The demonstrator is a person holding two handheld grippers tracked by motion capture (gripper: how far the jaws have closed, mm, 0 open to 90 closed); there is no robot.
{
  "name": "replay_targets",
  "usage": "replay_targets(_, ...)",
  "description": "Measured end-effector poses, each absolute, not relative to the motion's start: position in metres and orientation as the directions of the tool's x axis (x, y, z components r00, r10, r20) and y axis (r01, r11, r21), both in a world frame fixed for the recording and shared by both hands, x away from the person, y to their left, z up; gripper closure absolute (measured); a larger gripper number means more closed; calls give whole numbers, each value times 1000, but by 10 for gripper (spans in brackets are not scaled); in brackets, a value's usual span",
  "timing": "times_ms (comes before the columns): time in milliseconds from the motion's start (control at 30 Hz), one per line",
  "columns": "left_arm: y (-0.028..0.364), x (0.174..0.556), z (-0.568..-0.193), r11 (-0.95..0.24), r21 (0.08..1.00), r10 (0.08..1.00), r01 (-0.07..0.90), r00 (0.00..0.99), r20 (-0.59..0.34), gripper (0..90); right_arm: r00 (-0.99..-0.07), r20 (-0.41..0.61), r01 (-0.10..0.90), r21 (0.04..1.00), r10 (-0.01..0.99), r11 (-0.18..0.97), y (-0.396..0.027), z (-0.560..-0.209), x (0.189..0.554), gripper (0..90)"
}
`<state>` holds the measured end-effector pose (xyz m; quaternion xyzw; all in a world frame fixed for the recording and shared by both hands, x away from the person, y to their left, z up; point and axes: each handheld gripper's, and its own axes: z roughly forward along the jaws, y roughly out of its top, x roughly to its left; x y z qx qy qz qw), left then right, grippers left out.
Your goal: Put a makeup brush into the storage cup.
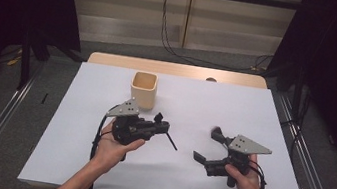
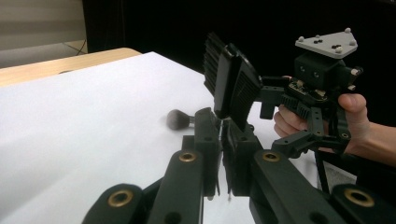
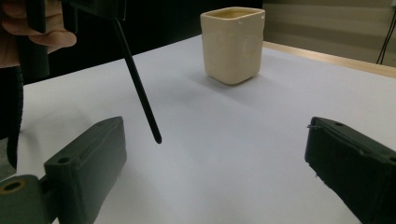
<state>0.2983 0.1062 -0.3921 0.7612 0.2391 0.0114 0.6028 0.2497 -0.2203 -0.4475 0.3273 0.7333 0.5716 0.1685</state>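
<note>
My left gripper (image 1: 163,127) is shut on a slim black brush (image 1: 171,141) and hangs a little above the white table cover. The brush's thin handle (image 3: 138,85) slants down to the right, its tip just above the cover. Its dark fluffy head (image 2: 176,119) sticks out past the jaws in the left gripper view (image 2: 220,140). My right gripper (image 1: 207,145) faces it from the right, open, with nothing between its jaws (image 3: 215,172). A cream square cup (image 1: 143,90) (image 3: 232,44) stands upright behind the left gripper.
A white sheet (image 1: 76,126) covers the table, whose wooden far edge (image 1: 175,69) shows behind it. Dark stands and cables lie on the floor around. Bare sheet spreads left of the left hand and right of the cup.
</note>
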Motion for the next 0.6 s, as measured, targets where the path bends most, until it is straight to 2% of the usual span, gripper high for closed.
replay_targets(200,115,300,-389,-172,920,395,352,880,-263,855,-714,98,263,955,693,136,-228,-447,249,58)
replay_targets(600,128,308,-384,-206,906,434,369,865,-253,855,-647,112,283,954,754,101,-258,-452,234,56)
